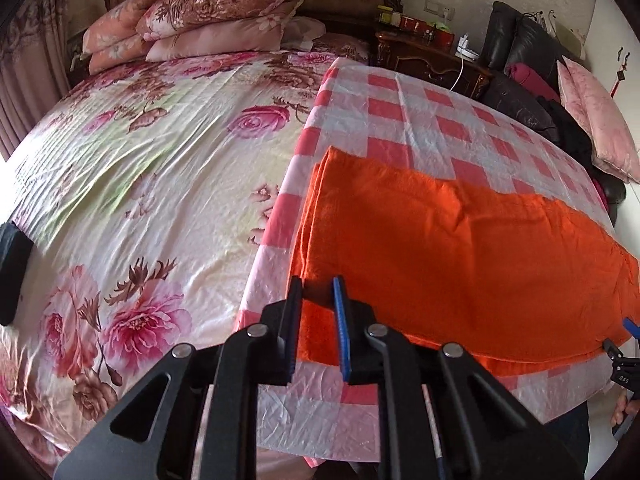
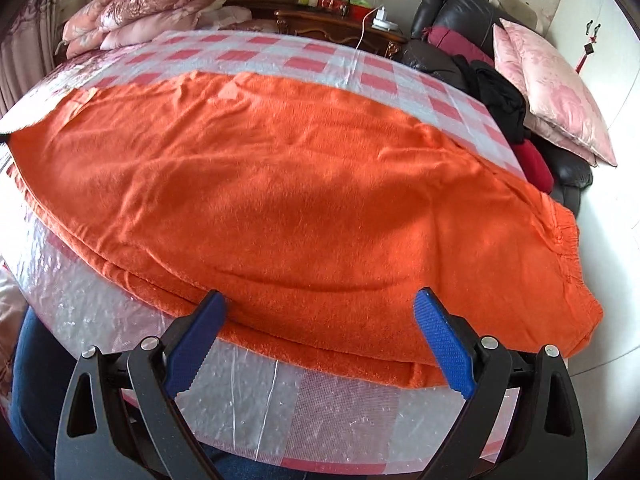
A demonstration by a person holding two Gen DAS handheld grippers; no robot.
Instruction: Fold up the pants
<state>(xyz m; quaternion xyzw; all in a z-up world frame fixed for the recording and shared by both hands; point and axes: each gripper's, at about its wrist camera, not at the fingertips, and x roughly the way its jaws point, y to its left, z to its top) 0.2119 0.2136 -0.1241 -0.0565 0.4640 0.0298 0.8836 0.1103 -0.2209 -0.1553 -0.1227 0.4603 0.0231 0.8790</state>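
The orange pants (image 2: 304,184) lie folded lengthwise on a pink-checked sheet (image 1: 420,112) over the bed (image 1: 132,184), filling the middle of the right view and the right half of the left view. At lower centre of the left view, the left tool (image 1: 318,286) is nearly clenched, with the pants' near hem between its pads. The right tool (image 2: 320,304), at the bottom of its view, stands released, its blue pads (image 2: 440,340) wide apart at the pants' near edge. Pillows (image 1: 208,12) sit upper left.

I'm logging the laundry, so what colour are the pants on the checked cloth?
The pants are bright orange all over, seen best in the right wrist view.
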